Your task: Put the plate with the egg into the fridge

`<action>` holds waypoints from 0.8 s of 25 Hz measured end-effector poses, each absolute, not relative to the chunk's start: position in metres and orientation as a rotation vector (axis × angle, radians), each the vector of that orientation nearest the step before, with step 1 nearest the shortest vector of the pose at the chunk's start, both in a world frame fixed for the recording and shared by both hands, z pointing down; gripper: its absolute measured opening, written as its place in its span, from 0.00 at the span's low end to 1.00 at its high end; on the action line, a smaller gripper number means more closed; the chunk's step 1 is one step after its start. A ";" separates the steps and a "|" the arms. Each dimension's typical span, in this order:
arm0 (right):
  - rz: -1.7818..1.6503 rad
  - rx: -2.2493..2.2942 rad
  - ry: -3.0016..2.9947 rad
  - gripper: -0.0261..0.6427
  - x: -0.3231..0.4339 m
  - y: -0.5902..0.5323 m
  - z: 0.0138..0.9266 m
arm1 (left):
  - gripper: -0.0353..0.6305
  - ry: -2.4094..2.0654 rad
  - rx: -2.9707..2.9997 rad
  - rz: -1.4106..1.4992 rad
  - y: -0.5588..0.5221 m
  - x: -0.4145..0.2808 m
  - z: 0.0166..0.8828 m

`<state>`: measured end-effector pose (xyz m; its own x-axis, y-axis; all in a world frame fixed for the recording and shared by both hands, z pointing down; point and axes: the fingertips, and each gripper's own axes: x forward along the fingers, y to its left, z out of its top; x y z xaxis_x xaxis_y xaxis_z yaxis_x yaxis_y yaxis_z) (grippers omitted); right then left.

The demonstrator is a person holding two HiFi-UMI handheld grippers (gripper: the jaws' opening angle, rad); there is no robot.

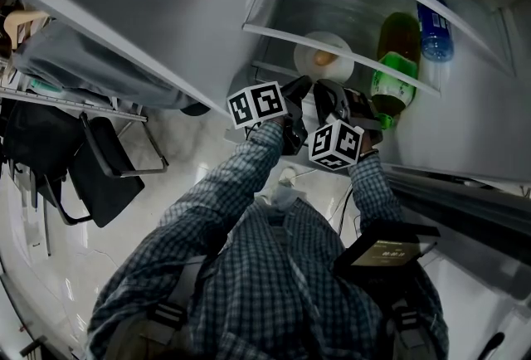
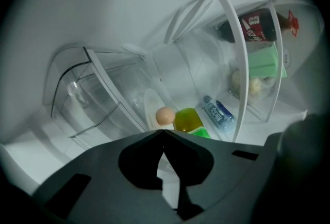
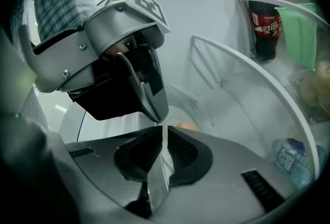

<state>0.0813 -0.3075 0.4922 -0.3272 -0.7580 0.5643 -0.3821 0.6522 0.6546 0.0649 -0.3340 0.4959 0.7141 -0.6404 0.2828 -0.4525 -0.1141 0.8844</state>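
A white plate (image 1: 324, 41) carrying a brown egg (image 1: 325, 59) rests on a glass fridge shelf (image 1: 282, 36). Both grippers reach to its near rim. The left gripper (image 1: 300, 85) has its jaws closed on the rim, and in the left gripper view the plate (image 2: 152, 105) and the egg (image 2: 165, 115) lie just past the left gripper (image 2: 164, 134). The right gripper (image 1: 330, 90) sits close beside it. In the right gripper view the right gripper (image 3: 163, 130) pinches a thin pale edge of the plate, with the egg (image 3: 188, 126) peeking beyond.
A green-yellow bottle (image 1: 397, 68) lies right of the plate, with a blue water bottle (image 1: 435, 26) farther back. A cola bottle (image 3: 264, 16) and a green pack (image 3: 301, 34) sit higher up. A clear drawer (image 2: 98, 99) sits below. A black chair (image 1: 108, 176) stands on the floor, left.
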 end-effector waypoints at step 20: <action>0.012 1.204 -2.160 0.05 0.093 -0.273 0.478 | 0.06 -0.857 1.933 -0.099 -0.300 0.065 0.481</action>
